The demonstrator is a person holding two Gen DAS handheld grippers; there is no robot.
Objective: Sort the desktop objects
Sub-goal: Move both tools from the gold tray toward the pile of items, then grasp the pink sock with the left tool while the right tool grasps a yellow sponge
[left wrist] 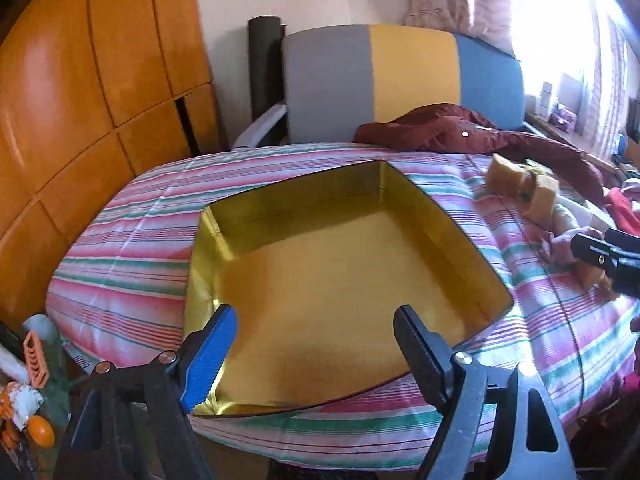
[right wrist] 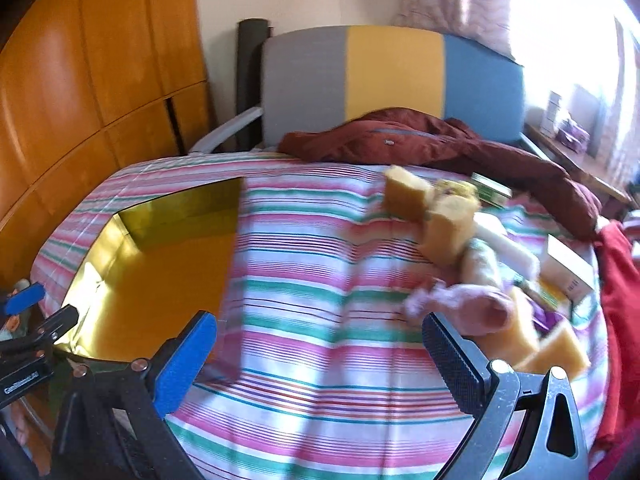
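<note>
A shallow gold box (left wrist: pixel 320 264) lies with nothing in it on the striped cloth; the right wrist view shows the box (right wrist: pixel 160 280) at the left. My left gripper (left wrist: pixel 316 340) hangs open above the box's near edge, nothing between its fingers. My right gripper (right wrist: pixel 320 344) is open over bare striped cloth, its right finger (right wrist: pixel 452 356) near a pile of objects: yellow sponges (right wrist: pixel 448 228), a pink wrapped bundle (right wrist: pixel 476 308), a white roll (right wrist: pixel 508 248) and a small carton (right wrist: pixel 568 272). In the left wrist view the sponges (left wrist: pixel 516 180) lie at the right.
A dark red jacket (right wrist: pixel 420 140) lies at the far side before a grey, yellow and blue chair back (right wrist: pixel 384 76). A wooden wardrobe (left wrist: pixel 80 100) stands at the left. Red cloth (right wrist: pixel 620 300) hangs at the right edge. Clutter (left wrist: pixel 28 380) sits low left.
</note>
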